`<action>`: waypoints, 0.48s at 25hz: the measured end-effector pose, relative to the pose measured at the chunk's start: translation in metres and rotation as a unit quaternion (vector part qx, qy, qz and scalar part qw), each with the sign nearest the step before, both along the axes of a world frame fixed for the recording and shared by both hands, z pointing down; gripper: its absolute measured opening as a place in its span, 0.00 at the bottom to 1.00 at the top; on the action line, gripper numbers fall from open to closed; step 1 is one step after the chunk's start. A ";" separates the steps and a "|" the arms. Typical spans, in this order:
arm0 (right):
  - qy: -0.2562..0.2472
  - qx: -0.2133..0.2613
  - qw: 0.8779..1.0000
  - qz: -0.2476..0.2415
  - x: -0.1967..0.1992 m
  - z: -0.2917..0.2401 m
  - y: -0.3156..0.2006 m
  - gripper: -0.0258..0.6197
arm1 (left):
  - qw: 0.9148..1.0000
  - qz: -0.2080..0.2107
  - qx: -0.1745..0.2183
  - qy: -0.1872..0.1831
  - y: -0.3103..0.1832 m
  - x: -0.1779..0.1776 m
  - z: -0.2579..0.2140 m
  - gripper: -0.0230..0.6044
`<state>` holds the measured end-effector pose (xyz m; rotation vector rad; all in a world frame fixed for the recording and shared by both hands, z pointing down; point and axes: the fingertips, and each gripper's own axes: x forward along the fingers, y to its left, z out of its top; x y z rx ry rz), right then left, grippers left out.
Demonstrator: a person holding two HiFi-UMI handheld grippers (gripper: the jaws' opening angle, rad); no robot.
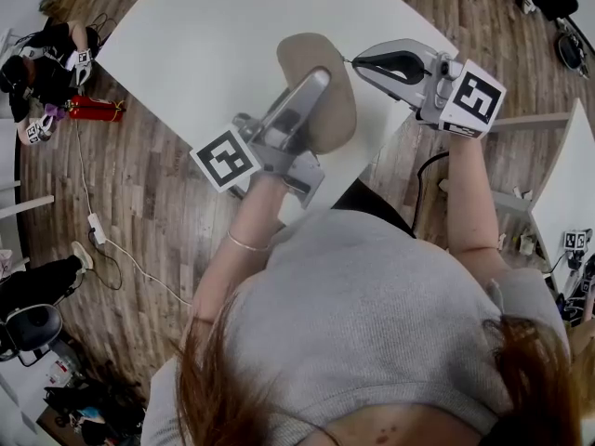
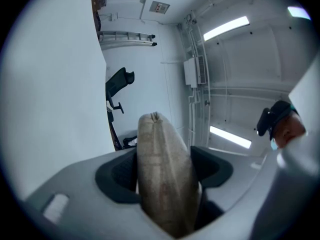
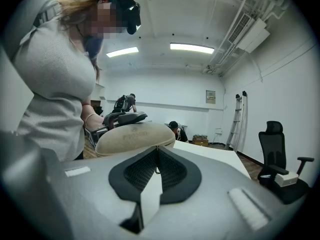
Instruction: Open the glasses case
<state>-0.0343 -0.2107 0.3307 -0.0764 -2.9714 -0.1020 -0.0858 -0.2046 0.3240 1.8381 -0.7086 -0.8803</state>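
- The white table (image 1: pixel 214 45) lies under and beyond both my tools. Nothing I need is resting on it.
- The glasses case (image 1: pixel 333 110), a beige oval pouch, stands on edge in my left gripper (image 1: pixel 316 86). The pads are clamped on its two flat sides, and about half of it sticks out past the tips. In the left gripper view its seam runs up the narrow edge facing me, and it looks closed.
- My right gripper (image 1: pixel 358 61) sits just beyond the far end of the case, tips pointed back at it. Its jaws are pressed fully together. In the right gripper view the case lies directly ahead of these tips and very near.
- A thin dark bit (image 3: pixel 156 171) shows in the line where the right pads meet, and in the head view a fine line runs from those tips to the case's edge. I take it for the zip pull, but it is too small to be sure.
- Step in hand, as I judge it: the case is braced on the left and the pull is pinched on the right, so opening has barely begun.
- The next move calls for drawing the right tool along the seam, following the curve of the case. The left must keep its clamp firm so the case doesn't twist. If the pull is not really caught, the tips will slide off and I must pinch again.
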 end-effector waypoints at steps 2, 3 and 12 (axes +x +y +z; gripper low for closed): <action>0.002 0.005 1.000 -0.003 -0.001 0.001 0.000 0.06 | 1.000 -0.003 -0.001 0.001 -0.002 -0.003 -0.001 0.54; 0.003 0.006 1.000 -0.004 -0.002 0.002 0.000 0.06 | 1.000 -0.004 -0.002 0.002 -0.003 -0.005 -0.001 0.54; 0.010 0.009 1.000 0.003 0.002 0.005 0.006 0.06 | 1.000 -0.006 -0.008 0.001 -0.003 -0.003 0.001 0.54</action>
